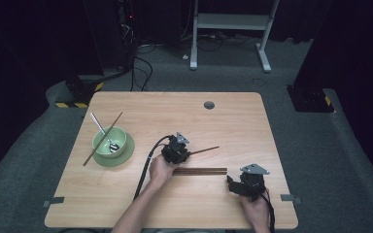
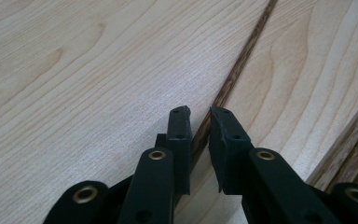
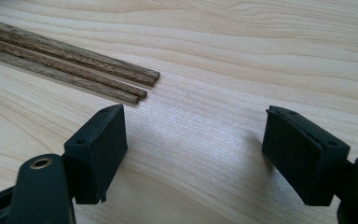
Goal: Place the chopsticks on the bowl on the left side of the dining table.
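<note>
Two tongs are working over a wooden surface [image 1: 141,104]. The left tongs [image 2: 199,116], near the surface's middle, are pinching a single chopstick [image 2: 242,53] between narrow jaws. The right tongs [image 3: 193,140] are resting wide open near the front edge, beside a bundle of chopsticks [image 3: 65,60]. A green bowl [image 1: 110,141] is sitting toward the left edge.

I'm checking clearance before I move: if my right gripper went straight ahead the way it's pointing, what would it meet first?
Probably the chopstick bundle. The right gripper stands open over bare table, and the bundle's ends lie just ahead, toward its left jaw; depth is hard to judge.
</note>
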`<state>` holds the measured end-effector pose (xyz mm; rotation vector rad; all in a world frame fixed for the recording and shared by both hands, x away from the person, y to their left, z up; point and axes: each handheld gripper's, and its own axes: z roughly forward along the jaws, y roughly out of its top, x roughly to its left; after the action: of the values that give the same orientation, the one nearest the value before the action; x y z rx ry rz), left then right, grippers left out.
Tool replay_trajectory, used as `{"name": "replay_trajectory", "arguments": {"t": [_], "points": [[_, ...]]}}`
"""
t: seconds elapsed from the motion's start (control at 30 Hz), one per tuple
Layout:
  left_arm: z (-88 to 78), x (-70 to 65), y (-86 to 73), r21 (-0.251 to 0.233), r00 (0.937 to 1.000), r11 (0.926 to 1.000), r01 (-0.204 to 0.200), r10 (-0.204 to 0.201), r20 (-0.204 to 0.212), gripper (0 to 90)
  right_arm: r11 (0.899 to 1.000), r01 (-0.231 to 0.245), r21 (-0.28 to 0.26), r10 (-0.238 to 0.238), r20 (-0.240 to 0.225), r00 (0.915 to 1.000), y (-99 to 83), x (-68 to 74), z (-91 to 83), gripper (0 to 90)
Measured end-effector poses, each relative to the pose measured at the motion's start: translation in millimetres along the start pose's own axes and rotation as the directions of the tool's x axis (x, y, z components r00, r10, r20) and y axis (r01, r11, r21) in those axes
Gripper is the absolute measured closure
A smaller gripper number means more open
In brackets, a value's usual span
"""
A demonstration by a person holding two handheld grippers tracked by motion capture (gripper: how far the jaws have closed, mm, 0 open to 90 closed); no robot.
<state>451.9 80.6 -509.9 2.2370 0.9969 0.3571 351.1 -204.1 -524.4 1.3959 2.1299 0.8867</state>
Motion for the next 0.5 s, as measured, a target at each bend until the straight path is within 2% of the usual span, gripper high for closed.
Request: {"name": "replay_trajectory", "arguments": {"t": [0.1, 0.27, 0.5], "points": [[0.6, 1.9, 0.0, -0.004, 0.9999, 0.9999, -0.013, 0.013, -0.008, 78.9, 1.0, 0.0, 0.001, 0.0, -0.001, 1.0, 0.0, 0.0, 0.0, 21.7], [1.2, 6.5, 4.1, 0.021, 0.9997, 0.9994, -0.026, 0.026, -0.005, 80.1, 1.0, 0.0, 0.0, 0.0, 0.0, 1.0, 0.0, 0.0, 0.0, 21.7], [1.7, 13.3, 3.7, 0.012, 0.9999, 0.9998, -0.016, 0.016, -0.004, 81.6, 1.0, 0.0, 0.0, 0.0, 0.0, 1.0, 0.0, 0.0, 0.0, 21.7]]}}
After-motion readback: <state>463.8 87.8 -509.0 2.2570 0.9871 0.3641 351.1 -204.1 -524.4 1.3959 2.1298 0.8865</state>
